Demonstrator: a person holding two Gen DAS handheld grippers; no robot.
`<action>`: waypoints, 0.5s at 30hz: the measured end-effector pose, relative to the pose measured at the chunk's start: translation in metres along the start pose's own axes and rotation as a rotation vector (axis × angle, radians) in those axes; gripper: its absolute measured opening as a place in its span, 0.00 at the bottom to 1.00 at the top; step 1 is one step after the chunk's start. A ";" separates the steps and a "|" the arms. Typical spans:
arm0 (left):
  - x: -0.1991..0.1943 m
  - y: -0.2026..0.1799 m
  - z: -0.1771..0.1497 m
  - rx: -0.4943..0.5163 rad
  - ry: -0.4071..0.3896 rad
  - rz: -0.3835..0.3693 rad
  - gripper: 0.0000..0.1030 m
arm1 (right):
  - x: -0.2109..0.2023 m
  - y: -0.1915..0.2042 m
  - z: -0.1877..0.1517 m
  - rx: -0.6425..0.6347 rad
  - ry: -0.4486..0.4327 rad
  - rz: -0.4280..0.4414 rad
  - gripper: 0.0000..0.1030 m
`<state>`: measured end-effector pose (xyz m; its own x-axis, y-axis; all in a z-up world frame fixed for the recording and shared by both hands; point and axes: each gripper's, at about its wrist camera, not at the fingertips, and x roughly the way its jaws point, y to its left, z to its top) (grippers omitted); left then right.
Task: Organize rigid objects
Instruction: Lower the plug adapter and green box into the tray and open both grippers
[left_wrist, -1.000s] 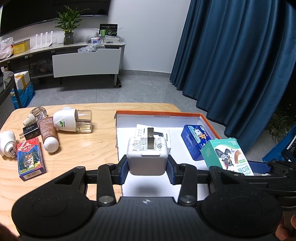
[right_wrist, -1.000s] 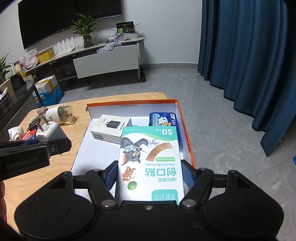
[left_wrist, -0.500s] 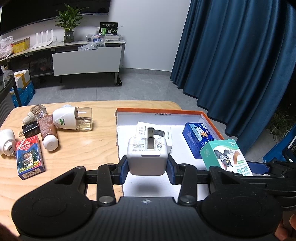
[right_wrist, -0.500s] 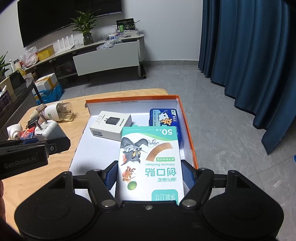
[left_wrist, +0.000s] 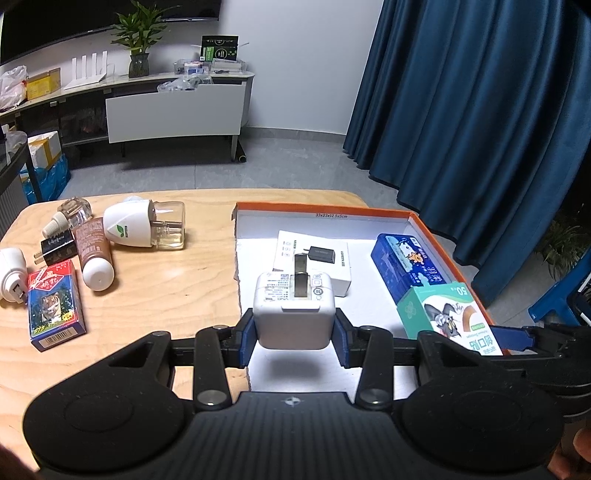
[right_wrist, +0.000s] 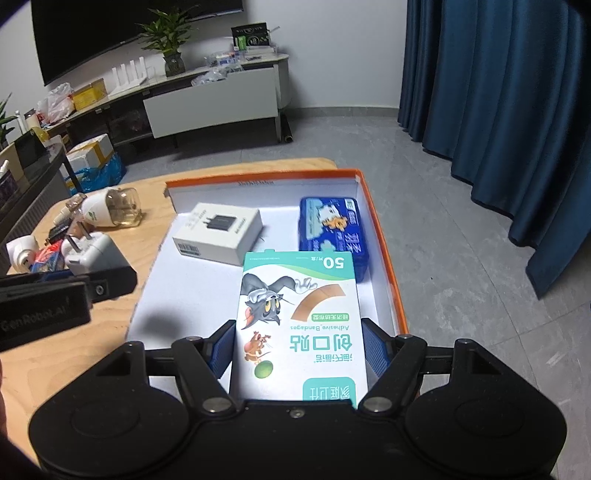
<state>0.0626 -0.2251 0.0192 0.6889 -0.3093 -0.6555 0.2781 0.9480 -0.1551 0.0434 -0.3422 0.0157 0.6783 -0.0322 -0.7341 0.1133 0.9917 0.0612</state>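
Two boxes lie in the tray (left_wrist: 424, 221). The left gripper (left_wrist: 294, 341) fingers clamp a charger (left_wrist: 294, 314); the right gripper (right_wrist: 298, 350) fingers clamp a bandage box (right_wrist: 299, 317). Several items remain on the surface (left_wrist: 166, 295).

White plug adapter (left_wrist: 294, 314), prongs up; teal bandage box (right_wrist: 299, 325) above tray (right_wrist: 384, 236).

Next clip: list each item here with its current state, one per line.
left gripper: shut on white charger
white charger: held, prongs up
right gripper: shut on bandage box
bandage box: held over tray
tray: open
charger box: lying in tray
blue tin: lying in tray, closed
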 end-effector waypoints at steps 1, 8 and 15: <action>0.001 0.000 0.000 -0.001 0.003 0.000 0.41 | 0.002 -0.001 0.000 0.003 0.006 -0.006 0.82; 0.012 -0.003 -0.004 0.012 0.024 -0.003 0.41 | 0.005 -0.006 -0.004 -0.006 0.004 -0.039 0.85; 0.025 -0.010 -0.005 0.029 0.044 -0.013 0.41 | -0.015 -0.016 -0.002 0.038 -0.066 -0.027 0.86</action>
<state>0.0733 -0.2422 0.0006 0.6548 -0.3176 -0.6859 0.3067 0.9410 -0.1429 0.0299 -0.3571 0.0245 0.7210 -0.0685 -0.6895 0.1589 0.9849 0.0683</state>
